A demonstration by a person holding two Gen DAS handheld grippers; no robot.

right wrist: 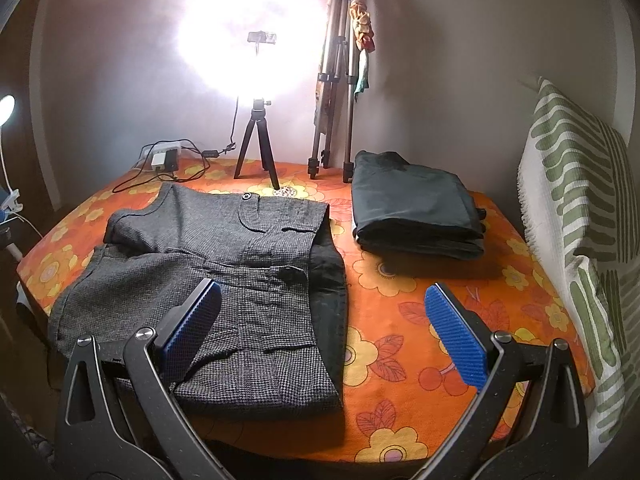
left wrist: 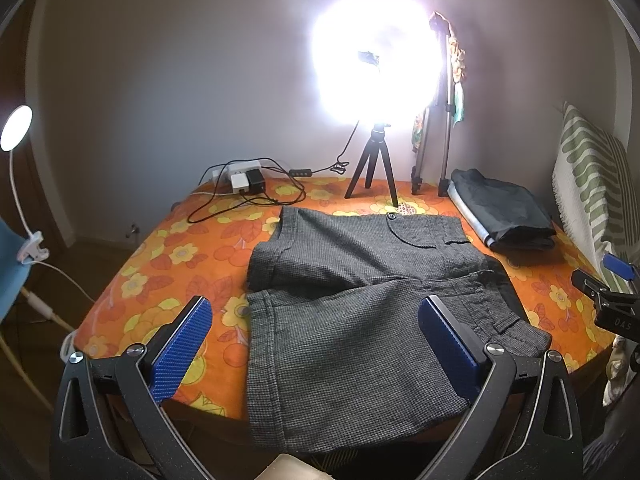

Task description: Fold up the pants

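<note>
Grey houndstooth short pants lie spread flat on the orange flowered tablecloth, both legs to the left, the waist to the right; the near leg hangs over the front edge. They also show in the right wrist view. My left gripper is open, above the near leg, holding nothing. My right gripper is open, above the waist end and the bare cloth beside it, holding nothing. It also shows at the right edge of the left wrist view.
A folded dark garment lies at the back right. A ring light on a small tripod, a taller tripod and a power strip with cables stand along the back. A striped cushion leans at right. A clip lamp is at left.
</note>
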